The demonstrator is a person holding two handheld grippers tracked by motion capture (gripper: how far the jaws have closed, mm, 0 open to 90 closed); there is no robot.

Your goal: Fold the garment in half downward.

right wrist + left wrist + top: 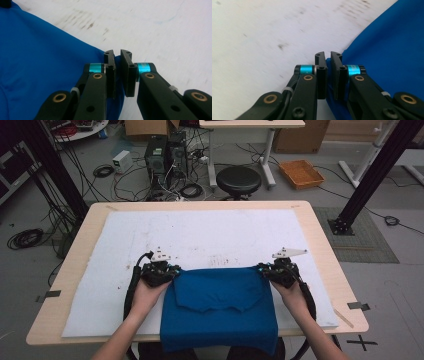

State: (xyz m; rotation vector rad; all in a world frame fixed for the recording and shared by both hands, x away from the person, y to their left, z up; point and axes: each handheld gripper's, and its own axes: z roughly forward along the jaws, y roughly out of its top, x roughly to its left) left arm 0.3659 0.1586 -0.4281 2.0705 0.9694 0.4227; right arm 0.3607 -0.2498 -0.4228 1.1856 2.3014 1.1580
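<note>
A blue cloth (220, 312) lies folded on the white mat (200, 230) at the near middle, and its lower edge hangs over the table's front. My left gripper (171, 273) is at the cloth's far left corner, and my right gripper (263, 270) is at its far right corner. In the left gripper view, the left gripper (328, 56) is shut with a fold of the blue cloth (392, 50) pinched between its pads. The right gripper view shows the right gripper (117, 55) shut the same way on the cloth's (37, 55) edge.
The mat covers most of the wooden table (322, 250) and bears faint stains toward the back. Beyond the table stand a black stool (238, 180), a computer tower (162, 152), loose cables and an orange tray (301, 173) on the floor.
</note>
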